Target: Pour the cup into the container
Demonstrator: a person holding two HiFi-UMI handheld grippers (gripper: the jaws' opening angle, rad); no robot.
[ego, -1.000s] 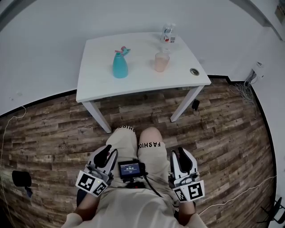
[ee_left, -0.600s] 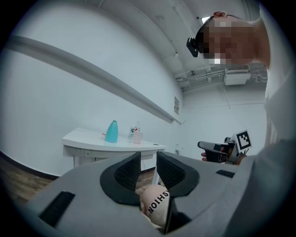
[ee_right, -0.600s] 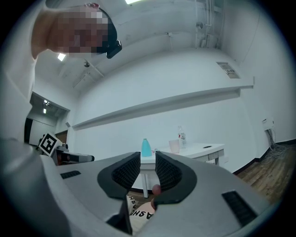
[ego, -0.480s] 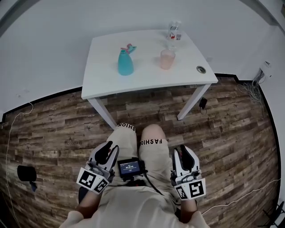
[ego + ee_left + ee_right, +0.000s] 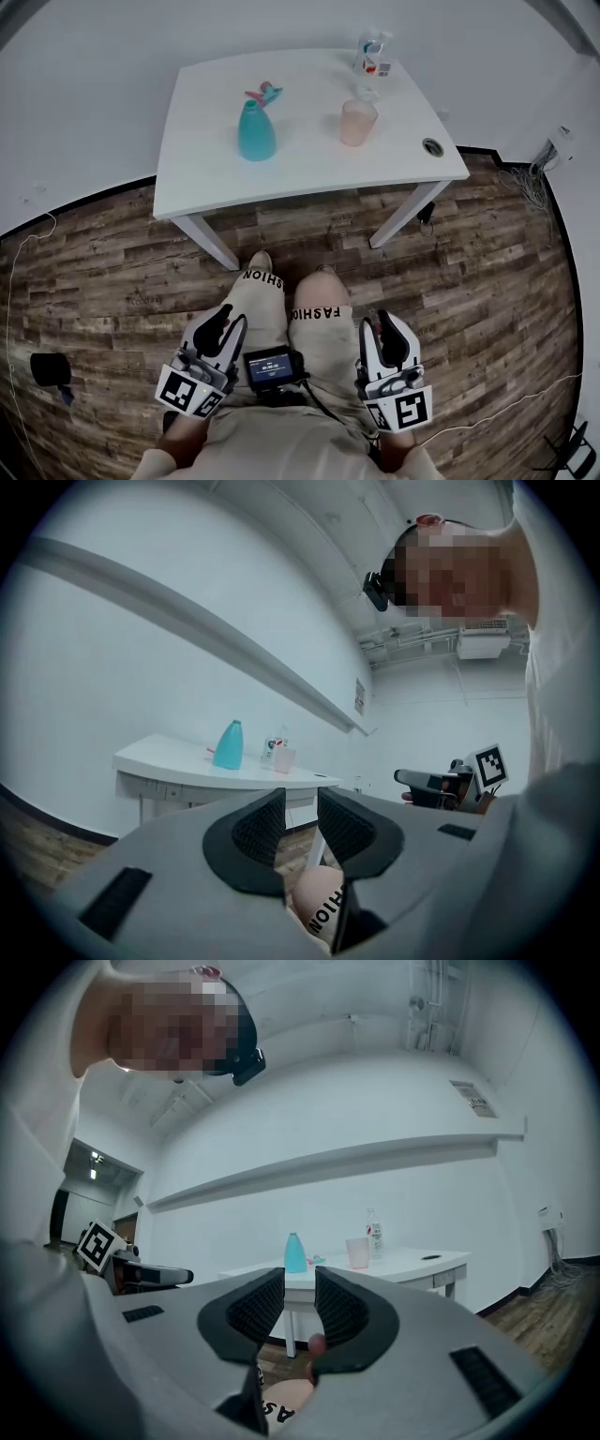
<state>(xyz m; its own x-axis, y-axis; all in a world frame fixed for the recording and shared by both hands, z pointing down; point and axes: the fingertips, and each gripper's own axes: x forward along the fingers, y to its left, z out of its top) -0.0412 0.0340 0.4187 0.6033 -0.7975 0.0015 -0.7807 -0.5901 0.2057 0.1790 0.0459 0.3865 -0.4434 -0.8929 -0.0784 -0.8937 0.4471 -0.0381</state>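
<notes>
light: bright, even, diffuse | shadows: faint, soft | distortion: strong fisheye curving | corners: dark vignette

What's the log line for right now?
left gripper: empty, by lap | right gripper: empty, by lap | pink cup: upright on white table, untouched

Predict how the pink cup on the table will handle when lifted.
The pink cup looks translucent, so it is probably light plastic and apt to flex if squeezed. Open-topped and taller than wide, it may tip or spill if jerked.
</notes>
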